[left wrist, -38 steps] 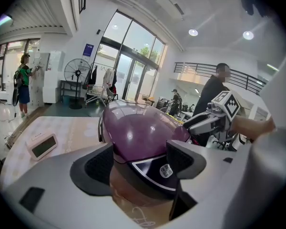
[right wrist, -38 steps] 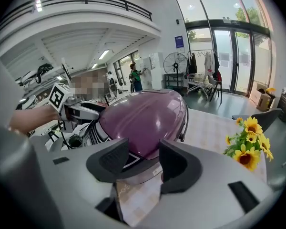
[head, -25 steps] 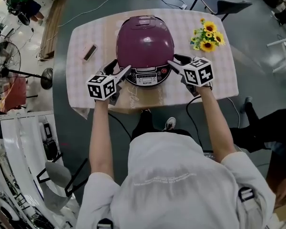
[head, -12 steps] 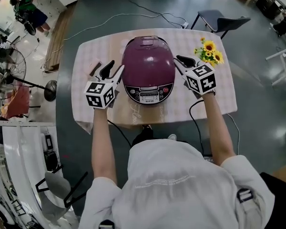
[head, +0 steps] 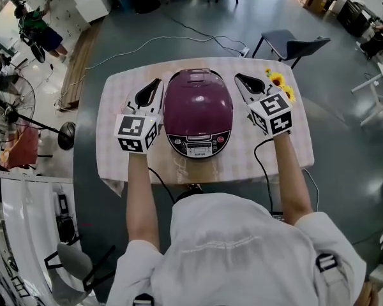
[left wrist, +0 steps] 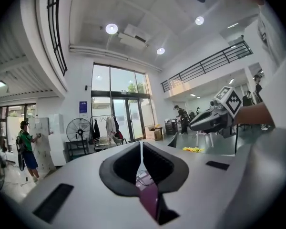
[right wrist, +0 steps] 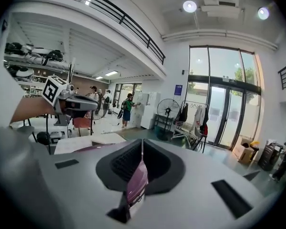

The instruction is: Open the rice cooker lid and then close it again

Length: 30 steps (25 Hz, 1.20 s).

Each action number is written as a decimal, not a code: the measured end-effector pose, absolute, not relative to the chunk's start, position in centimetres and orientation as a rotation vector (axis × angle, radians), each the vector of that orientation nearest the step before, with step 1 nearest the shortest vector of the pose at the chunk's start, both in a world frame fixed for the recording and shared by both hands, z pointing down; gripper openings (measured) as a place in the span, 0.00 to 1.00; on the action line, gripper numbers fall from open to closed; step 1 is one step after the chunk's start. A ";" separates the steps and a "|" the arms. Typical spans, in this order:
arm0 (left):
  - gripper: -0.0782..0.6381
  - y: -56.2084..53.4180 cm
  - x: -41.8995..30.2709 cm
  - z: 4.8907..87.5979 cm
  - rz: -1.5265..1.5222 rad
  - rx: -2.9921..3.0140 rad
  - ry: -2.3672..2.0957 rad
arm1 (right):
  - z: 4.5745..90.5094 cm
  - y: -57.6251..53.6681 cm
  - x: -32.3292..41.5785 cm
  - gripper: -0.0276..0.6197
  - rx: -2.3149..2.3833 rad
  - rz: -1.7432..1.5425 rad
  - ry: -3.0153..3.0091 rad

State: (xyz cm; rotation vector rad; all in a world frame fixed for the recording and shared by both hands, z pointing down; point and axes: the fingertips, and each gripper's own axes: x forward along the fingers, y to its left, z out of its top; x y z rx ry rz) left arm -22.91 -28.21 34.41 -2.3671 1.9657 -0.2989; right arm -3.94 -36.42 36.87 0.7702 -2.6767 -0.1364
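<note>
The purple rice cooker (head: 198, 110) stands mid-table with its lid down and its control panel toward me. My left gripper (head: 154, 83) hangs in the air by its left side and my right gripper (head: 239, 80) by its right side; neither touches it. Both pairs of jaws have just been closing and now stand shut with nothing between them. In the left gripper view the jaws (left wrist: 141, 144) meet, with a sliver of cooker (left wrist: 150, 199) below and the right gripper (left wrist: 191, 125) across. The right gripper view shows its jaws (right wrist: 142, 142) shut over the cooker (right wrist: 137, 182), facing the left gripper (right wrist: 93, 100).
A checked cloth covers the table (head: 115, 152). Sunflowers (head: 277, 81) lie at the far right corner, just beyond the right gripper. A dark chair (head: 293, 43) stands behind the table, a floor fan (head: 6, 107) off to the left, and cables run across the floor.
Both grippers rose from the cooker's front corners and moved back along its sides. Their jaws went from open to shut. The cooker's lid stayed down.
</note>
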 end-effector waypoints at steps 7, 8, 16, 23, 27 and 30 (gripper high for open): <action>0.13 -29.3 -21.9 31.4 -0.312 -2.346 1.894 | 32.1 -36.9 -4.7 0.09 0.784 -0.215 -2.787; 0.13 -29.5 -21.7 31.1 -0.314 -2.343 1.885 | 31.7 -36.9 -4.9 0.09 0.783 -0.225 -2.798; 0.13 -30.5 -21.2 27.9 -0.316 -2.310 1.810 | 28.4 -36.9 -6.3 0.09 0.756 -0.307 -2.847; 0.13 -30.1 -21.1 25.5 -0.303 -2.266 1.772 | 26.8 -36.5 -7.3 0.08 0.742 -0.341 -2.857; 0.13 -30.0 -21.0 25.1 -0.296 -2.263 1.763 | 26.8 -36.4 -7.5 0.08 0.743 -0.364 -2.854; 0.13 -30.1 -20.9 25.2 -0.298 -2.266 1.763 | 26.8 -36.5 -7.4 0.08 0.745 -0.363 -2.852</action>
